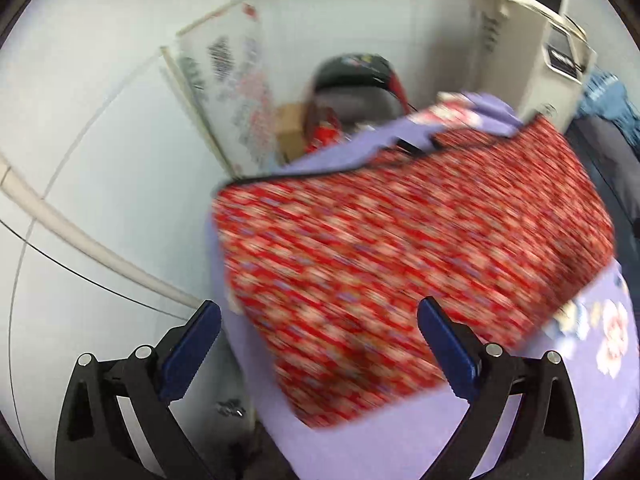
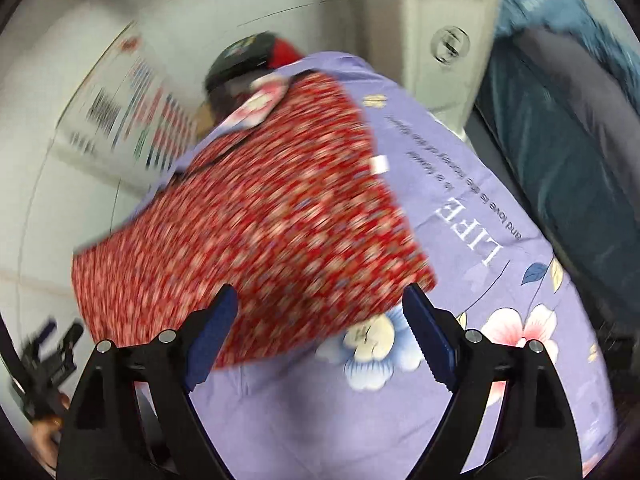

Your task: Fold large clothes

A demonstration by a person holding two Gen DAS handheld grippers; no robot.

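Left wrist view: the left tool (image 1: 318, 322) hangs with its jaws spread wide and nothing between them, over the near left corner of the red patterned garment (image 1: 400, 264).
Right wrist view: the right tool (image 2: 320, 306) is likewise spread and empty, above the garment's near edge.
Garment: it lies as a rough rectangle on a lilac flowered sheet (image 2: 480, 280), apparently already folded; both views are smeared by motion, so seams and layers cannot be made out.
Surface: what the sheet covers is hidden; white floor (image 1: 100, 160) shows to the left.
Step in hand: probably a release between folds, with a fresh grip to come.
Doing it well: take both near corners at matching points, catch every layer, lift together, and lay the edge squarely on the far edge.
Risk: an uneven grip would skew the fold or drag the sheet.
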